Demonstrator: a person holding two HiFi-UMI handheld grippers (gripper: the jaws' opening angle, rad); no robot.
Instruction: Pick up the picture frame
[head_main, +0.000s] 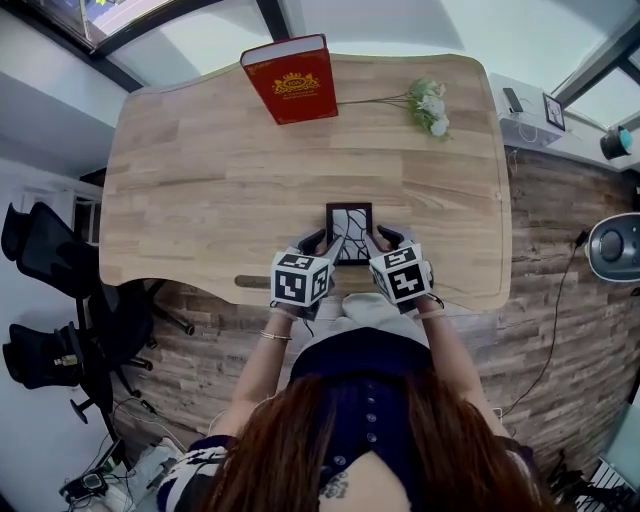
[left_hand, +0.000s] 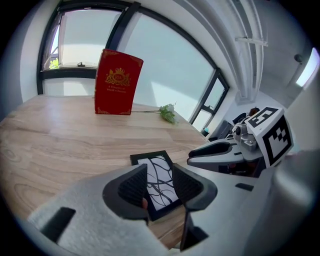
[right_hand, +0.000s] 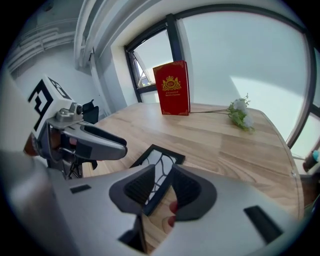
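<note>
Left gripper (head_main: 316, 243) at picture frame's (head_main: 349, 232) 7 o'clock, right gripper (head_main: 383, 238) at 5 o'clock. Both released, jaws apart over its near corners. Flat by wooden table's (head_main: 200, 170) 6 o'clock edge.

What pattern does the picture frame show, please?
Black branching lines on white. Picture frame: clearest in left gripper view.

— Finish of the table (head_main: 200, 180)?
— Pale wood, smooth, matt, grain showing.
— And the picture frame (head_main: 349, 232), the book (head_main: 291, 80)?
— Matt black border round a smooth white face; smooth red cover, shiny gold stamping. On left gripper (left_hand: 160, 170) and right gripper (right_hand: 163, 169), matt grey plastic, ribbed dark pads (left_hand: 133, 188).
</note>
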